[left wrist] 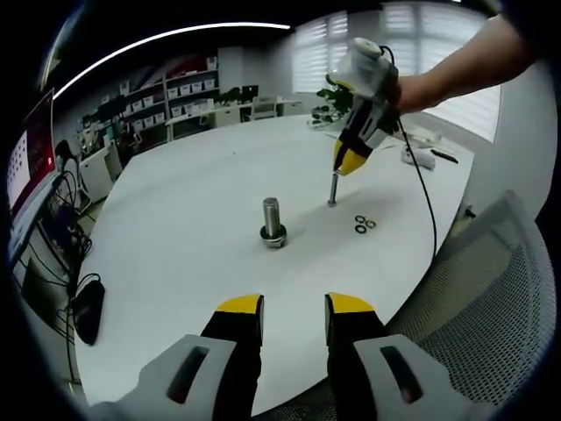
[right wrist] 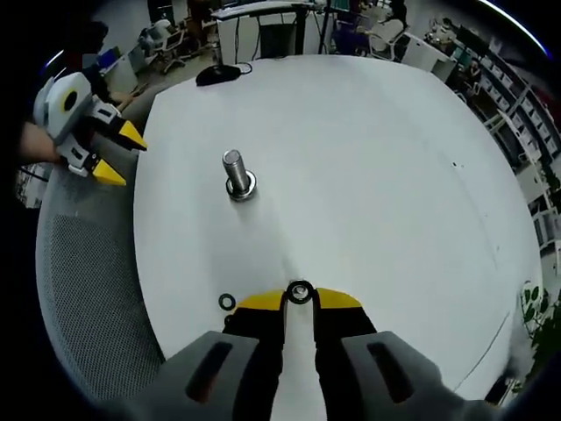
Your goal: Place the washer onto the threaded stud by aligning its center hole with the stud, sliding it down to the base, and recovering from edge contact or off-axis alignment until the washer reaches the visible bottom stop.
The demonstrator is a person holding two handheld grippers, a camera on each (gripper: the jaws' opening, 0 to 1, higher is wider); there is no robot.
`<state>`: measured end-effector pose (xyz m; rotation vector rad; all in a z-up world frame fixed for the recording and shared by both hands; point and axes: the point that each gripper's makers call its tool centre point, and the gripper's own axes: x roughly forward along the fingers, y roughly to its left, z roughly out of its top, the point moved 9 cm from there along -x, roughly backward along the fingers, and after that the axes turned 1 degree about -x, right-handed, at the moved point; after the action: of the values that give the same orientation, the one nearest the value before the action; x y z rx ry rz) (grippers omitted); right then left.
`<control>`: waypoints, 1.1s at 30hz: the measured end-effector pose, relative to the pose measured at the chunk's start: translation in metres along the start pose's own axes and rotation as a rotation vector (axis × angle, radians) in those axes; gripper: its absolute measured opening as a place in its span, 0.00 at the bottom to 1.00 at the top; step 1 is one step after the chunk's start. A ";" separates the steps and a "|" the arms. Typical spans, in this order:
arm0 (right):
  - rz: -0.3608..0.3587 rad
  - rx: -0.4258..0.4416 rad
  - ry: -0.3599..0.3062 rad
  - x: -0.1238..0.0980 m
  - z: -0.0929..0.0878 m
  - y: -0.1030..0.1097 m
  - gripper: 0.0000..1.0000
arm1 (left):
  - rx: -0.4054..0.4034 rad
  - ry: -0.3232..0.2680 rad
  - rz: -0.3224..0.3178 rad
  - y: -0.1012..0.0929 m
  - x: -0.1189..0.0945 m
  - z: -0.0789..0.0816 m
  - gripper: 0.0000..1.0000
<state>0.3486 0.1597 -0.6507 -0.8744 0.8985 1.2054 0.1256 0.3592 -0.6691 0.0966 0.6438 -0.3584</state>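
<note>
Slim stud [left wrist: 333,188] top hidden behind right gripper [left wrist: 349,161] tips — washer [right wrist: 300,292] grip unclear; spare washers [left wrist: 365,224] too small to count.

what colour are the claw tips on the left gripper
Yellow tips on black, grey-bodied claws, clearest in the left gripper view on the left gripper.

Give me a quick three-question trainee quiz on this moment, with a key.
1. True or false: the left gripper is shut on a washer.
2. The right gripper is shut on: A) a washer; B) a large bolt; C) a cable.
3. Fill in: the spare washers lie on the table near the base of the thin ___.

Key: 1 false, it is open with nothing between its jaws; 2 A; 3 stud.
</note>
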 end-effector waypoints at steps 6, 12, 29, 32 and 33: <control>0.008 -0.010 0.023 0.005 0.000 0.000 0.13 | 0.002 -0.001 0.001 0.000 0.000 0.000 0.26; 0.016 -0.022 0.047 0.013 0.000 -0.001 0.14 | 0.001 -0.003 0.001 0.000 0.000 -0.001 0.26; 0.048 -0.026 0.103 0.040 -0.007 -0.002 0.14 | 0.003 -0.005 -0.003 0.001 -0.001 -0.002 0.24; 0.051 -0.018 0.112 0.044 -0.011 -0.001 0.14 | 0.003 -0.006 -0.003 0.001 -0.001 -0.001 0.24; 0.050 -0.019 0.114 0.046 -0.012 0.000 0.14 | 0.003 -0.006 -0.004 0.001 -0.001 -0.001 0.24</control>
<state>0.3535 0.1665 -0.6969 -0.9480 1.0072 1.2187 0.1244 0.3608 -0.6696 0.0968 0.6376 -0.3632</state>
